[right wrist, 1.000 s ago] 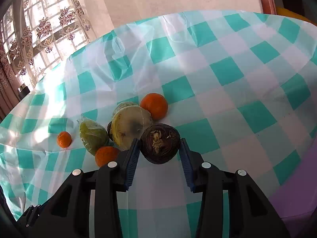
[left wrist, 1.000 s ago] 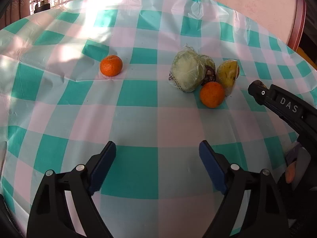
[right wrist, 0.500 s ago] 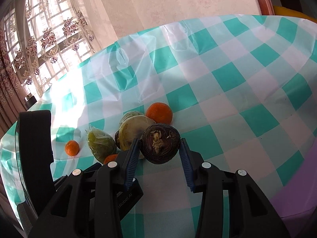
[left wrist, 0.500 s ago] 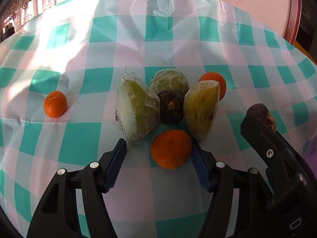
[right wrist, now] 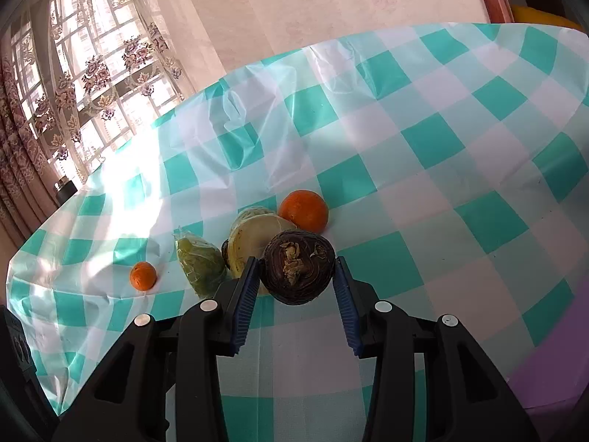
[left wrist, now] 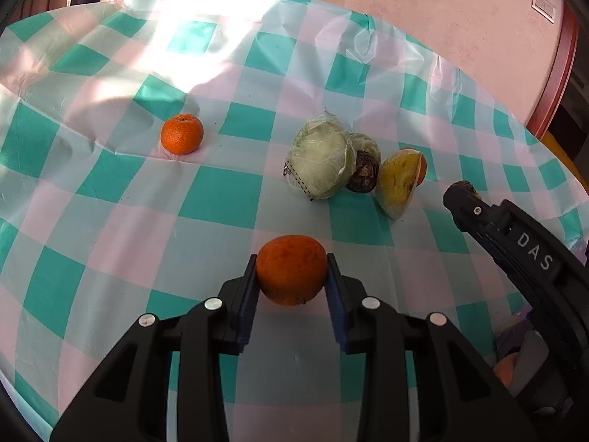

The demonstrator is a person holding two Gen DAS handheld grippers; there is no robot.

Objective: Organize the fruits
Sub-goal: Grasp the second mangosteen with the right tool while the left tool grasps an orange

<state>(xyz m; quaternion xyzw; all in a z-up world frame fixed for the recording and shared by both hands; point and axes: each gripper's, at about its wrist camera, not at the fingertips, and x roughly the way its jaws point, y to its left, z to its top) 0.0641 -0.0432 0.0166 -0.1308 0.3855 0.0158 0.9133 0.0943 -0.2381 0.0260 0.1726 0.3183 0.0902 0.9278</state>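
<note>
My left gripper point(left wrist: 291, 280) is shut on an orange point(left wrist: 291, 269) and holds it above the checked tablecloth point(left wrist: 221, 195). My right gripper point(right wrist: 296, 281) is shut on a dark brown round fruit point(right wrist: 298, 267); it also shows at the right of the left wrist view point(left wrist: 464, 193). On the cloth lie a small tangerine point(left wrist: 182, 134), a wrapped green cabbage-like piece point(left wrist: 320, 162), a dark fruit point(left wrist: 364, 176), a wrapped yellow wedge point(left wrist: 397, 184) and another orange point(right wrist: 303, 210) behind them.
The table edge runs along the back by a pink wall point(left wrist: 441, 18). A curtained window point(right wrist: 92, 73) is at the left. A purple surface point(right wrist: 552, 368) lies at the right, beyond the cloth.
My left gripper has shut on the orange that lay in front of the pile and drawn back with it, lifted. My right gripper keeps hold of the dark fruit.
</note>
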